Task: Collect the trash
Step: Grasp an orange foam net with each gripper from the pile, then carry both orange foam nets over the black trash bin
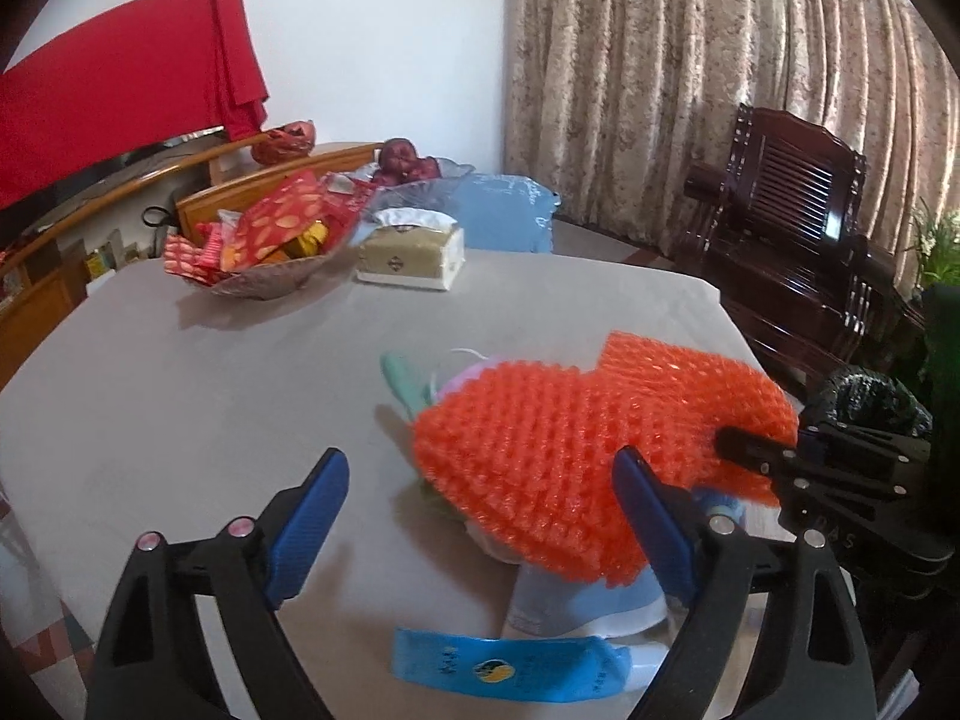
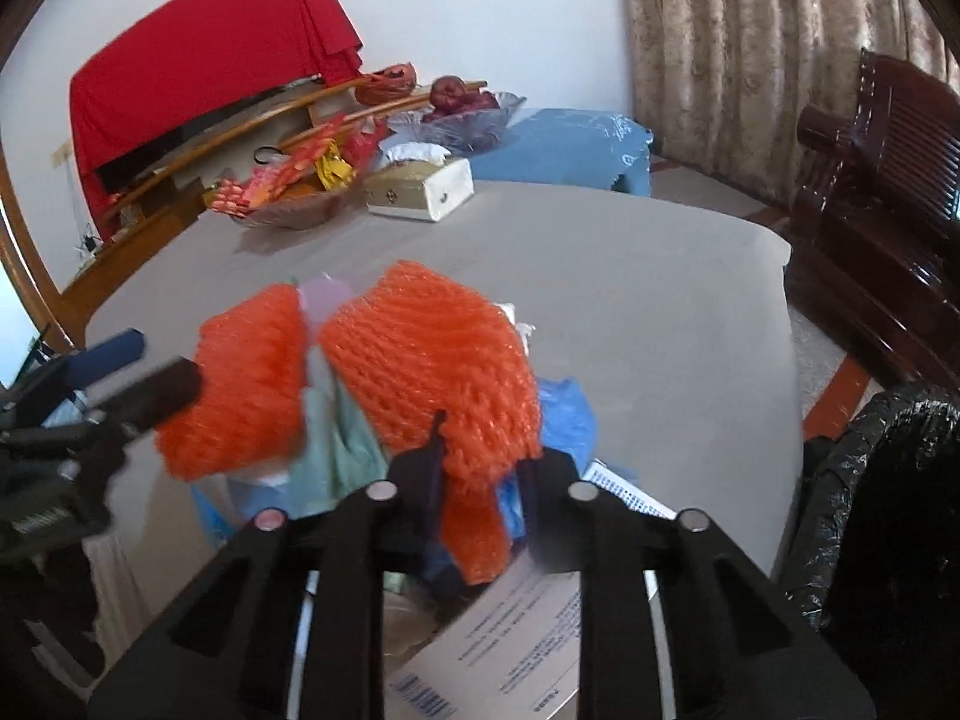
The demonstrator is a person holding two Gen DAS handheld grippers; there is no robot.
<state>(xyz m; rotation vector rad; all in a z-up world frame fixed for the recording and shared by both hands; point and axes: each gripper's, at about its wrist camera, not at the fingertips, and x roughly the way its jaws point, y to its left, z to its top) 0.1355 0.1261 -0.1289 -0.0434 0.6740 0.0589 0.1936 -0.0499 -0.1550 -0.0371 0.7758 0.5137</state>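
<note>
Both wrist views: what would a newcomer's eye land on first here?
The bright orange foam fruit netting dominates, lifted over the pile of wrappers near the front of the grey-covered table; the right gripper has its jaws closed on it, while the left gripper is open beside it. Next comes the red cloth draped at the back left wall.

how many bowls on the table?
2. A bowl of red and yellow packets sits at the far left beside the tissue box; a glass fruit bowl stands behind it. More may be hidden.
</note>
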